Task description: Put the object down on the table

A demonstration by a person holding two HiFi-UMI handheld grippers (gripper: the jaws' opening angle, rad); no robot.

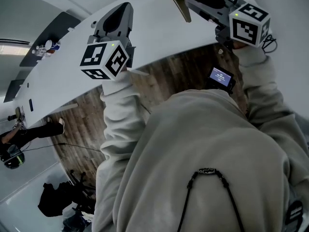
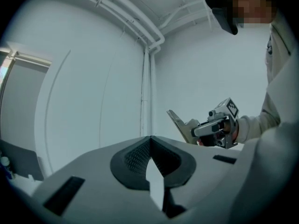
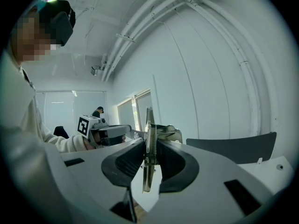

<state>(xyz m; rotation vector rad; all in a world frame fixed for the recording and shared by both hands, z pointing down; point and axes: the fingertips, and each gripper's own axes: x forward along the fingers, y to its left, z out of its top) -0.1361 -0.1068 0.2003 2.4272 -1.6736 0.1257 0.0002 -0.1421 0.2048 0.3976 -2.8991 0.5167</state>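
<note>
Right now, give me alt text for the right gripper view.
The right gripper clamps a thin metal part with a spring between its fingers. Behind it: the left gripper at left, a white wall and ceiling pipes.

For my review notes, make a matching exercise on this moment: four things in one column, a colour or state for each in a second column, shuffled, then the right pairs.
Column one
1. left gripper
2. right gripper
3. table
4. floor

Column two
A. brown wooden planks
B. fingers closed on a metal clip
C. white
D. fingers together, nothing between them

Pairs: 1-D, 2-B, 3-C, 4-A
</note>
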